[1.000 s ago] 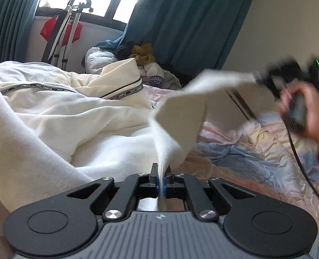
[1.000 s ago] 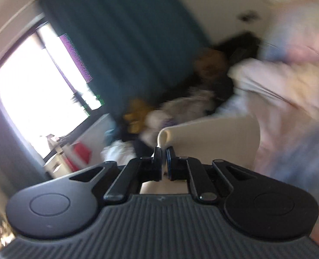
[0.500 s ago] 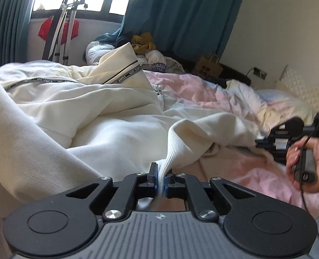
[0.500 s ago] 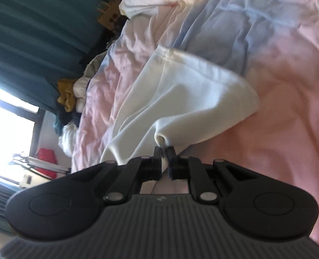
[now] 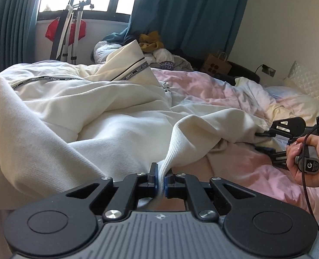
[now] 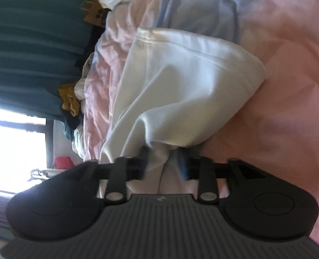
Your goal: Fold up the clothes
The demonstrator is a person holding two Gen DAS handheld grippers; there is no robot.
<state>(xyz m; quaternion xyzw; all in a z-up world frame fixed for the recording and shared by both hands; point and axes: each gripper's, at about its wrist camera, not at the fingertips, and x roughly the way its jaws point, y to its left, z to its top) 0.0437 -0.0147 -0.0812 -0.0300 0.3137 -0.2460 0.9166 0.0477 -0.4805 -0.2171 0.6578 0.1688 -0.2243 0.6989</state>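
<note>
A cream-white sweatshirt (image 5: 90, 116) with black lettered tape trim lies rumpled on the bed. My left gripper (image 5: 161, 180) is shut on its ribbed hem, low at the near edge. My right gripper (image 6: 164, 164) has its jaws spread apart, with a fold of the white cloth (image 6: 181, 90) lying between them on the pink sheet. In the left wrist view the right gripper (image 5: 259, 140) is at the far right, tipped on its side, at the garment's other corner, held by a hand.
The bed has a crumpled pink and blue sheet (image 5: 241, 99). A pile of clothes (image 5: 150, 43) lies by the teal curtain (image 5: 187, 13). A folded rack (image 5: 71, 26) leans at the window. A paper bag (image 5: 216, 63) stands at the wall.
The right gripper swung the cloth down from the air onto the bed, then opened its jaws. The left gripper kept its grip on the hem and stayed low.
</note>
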